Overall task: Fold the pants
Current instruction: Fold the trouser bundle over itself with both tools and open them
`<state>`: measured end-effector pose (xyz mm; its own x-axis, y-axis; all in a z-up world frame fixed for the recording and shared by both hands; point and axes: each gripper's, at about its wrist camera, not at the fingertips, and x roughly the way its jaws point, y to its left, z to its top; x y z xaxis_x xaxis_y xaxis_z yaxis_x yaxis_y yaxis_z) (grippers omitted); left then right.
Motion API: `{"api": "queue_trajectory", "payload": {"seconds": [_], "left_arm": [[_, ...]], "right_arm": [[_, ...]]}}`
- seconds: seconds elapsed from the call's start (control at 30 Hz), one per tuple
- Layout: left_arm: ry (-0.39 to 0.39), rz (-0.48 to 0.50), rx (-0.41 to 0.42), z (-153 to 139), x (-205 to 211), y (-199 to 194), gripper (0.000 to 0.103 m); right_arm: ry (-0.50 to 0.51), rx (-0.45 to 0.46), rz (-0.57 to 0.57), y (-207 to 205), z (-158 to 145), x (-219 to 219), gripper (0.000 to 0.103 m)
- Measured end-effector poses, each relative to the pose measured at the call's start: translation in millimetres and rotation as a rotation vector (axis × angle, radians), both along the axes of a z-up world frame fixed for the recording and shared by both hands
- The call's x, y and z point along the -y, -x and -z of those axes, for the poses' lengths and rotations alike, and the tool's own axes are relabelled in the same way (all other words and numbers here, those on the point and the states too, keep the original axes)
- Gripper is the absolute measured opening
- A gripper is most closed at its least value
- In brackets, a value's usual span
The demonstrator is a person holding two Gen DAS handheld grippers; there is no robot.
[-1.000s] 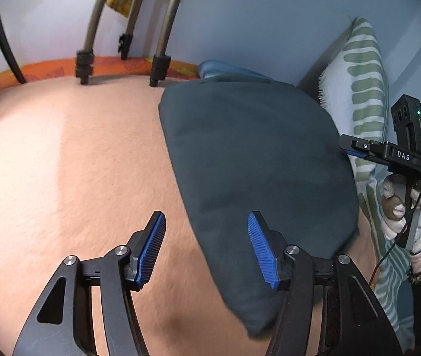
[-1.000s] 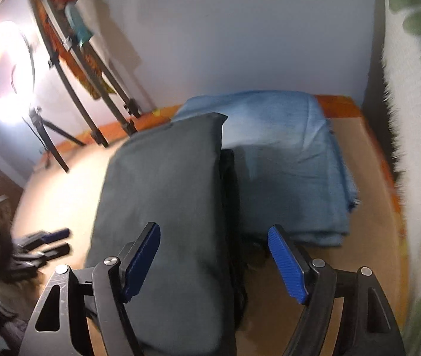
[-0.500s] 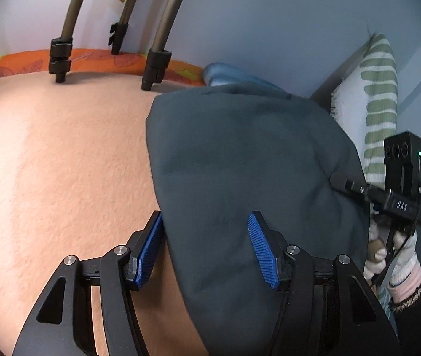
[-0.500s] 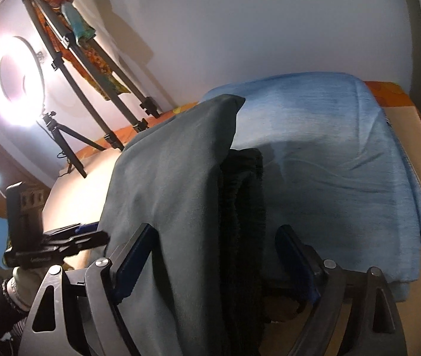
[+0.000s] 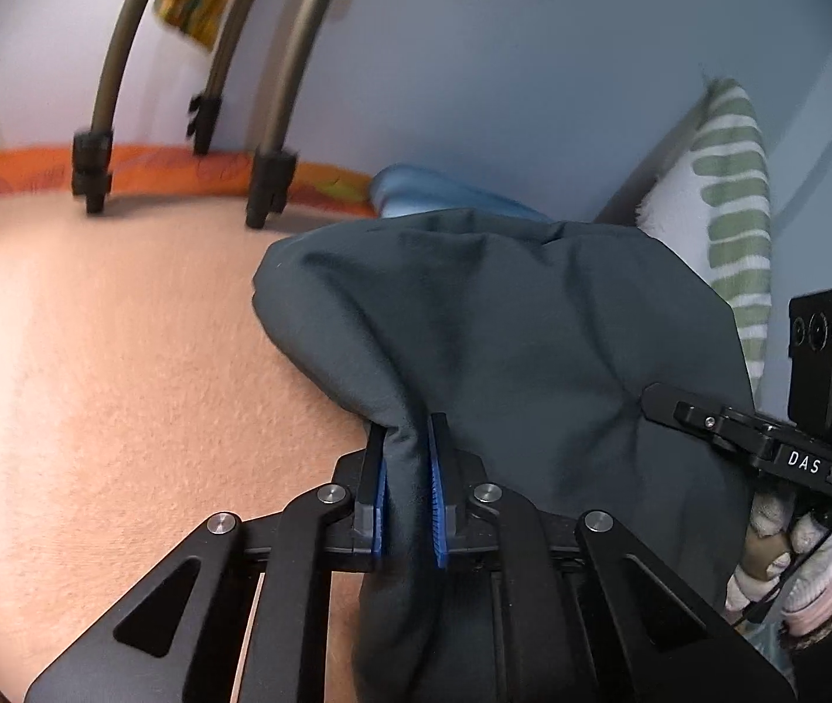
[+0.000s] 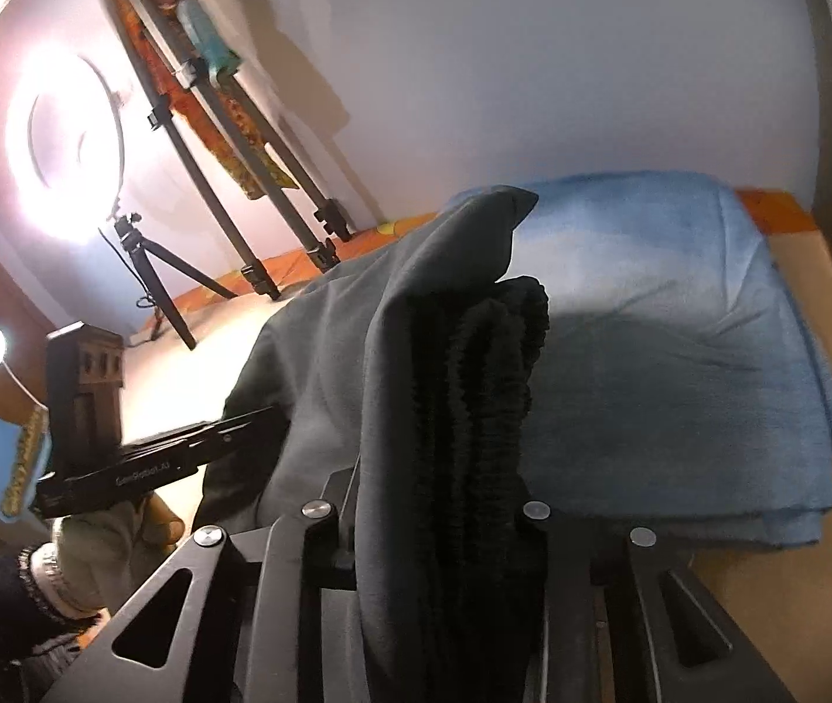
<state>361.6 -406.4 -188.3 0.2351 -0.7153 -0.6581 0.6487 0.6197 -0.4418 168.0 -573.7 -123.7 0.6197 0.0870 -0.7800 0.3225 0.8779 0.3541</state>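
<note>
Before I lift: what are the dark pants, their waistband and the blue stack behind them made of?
Dark pants: smooth matte woven fabric, likely cotton blend; soft creases. Waistband: black ribbed elastic, tightly gathered. Blue stack: faded, mottled cloth, possibly denim.

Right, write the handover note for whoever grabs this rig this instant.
Left gripper: jaws closing on the near edge of the dark grey pants.
Right gripper: jaws closing on the bunched waistband end.
Pants lie folded lengthwise on the peach bed cover, beside the folded blue cloth.
Done: both ends gripped.
Left: likely lift and fold across.
</note>
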Motion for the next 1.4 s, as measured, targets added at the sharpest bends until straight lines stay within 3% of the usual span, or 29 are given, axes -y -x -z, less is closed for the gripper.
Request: {"api": "queue_trajectory", "payload": {"seconds": [0.13,0.33,0.57,0.9,1.2,1.4], "left_arm": [[0.013,0.021,0.055,-21.3,-3.6,5.6,0.010],[0.029,0.059,0.142,-52.1,-8.4,19.5,0.010],[0.063,0.097,0.201,-83.1,1.0,22.3,0.010],[0.087,0.134,0.273,-122.0,51.7,14.8,0.010],[0.084,0.123,0.306,-133.0,90.3,-9.6,0.009],[0.052,0.116,0.325,-124.6,117.0,-25.4,0.009]], "right_arm": [[0.088,0.002,-0.011,1.7,-18.3,-21.3,0.026],[0.135,0.044,-0.002,10.4,-43.7,-33.8,0.025],[0.147,0.095,0.038,25.2,-71.8,-26.2,0.025],[0.184,0.160,0.119,33.7,-108.7,3.2,0.025],[0.176,0.187,0.184,20.9,-121.6,46.0,0.025],[0.140,0.182,0.205,2.2,-107.1,81.7,0.025]]}}
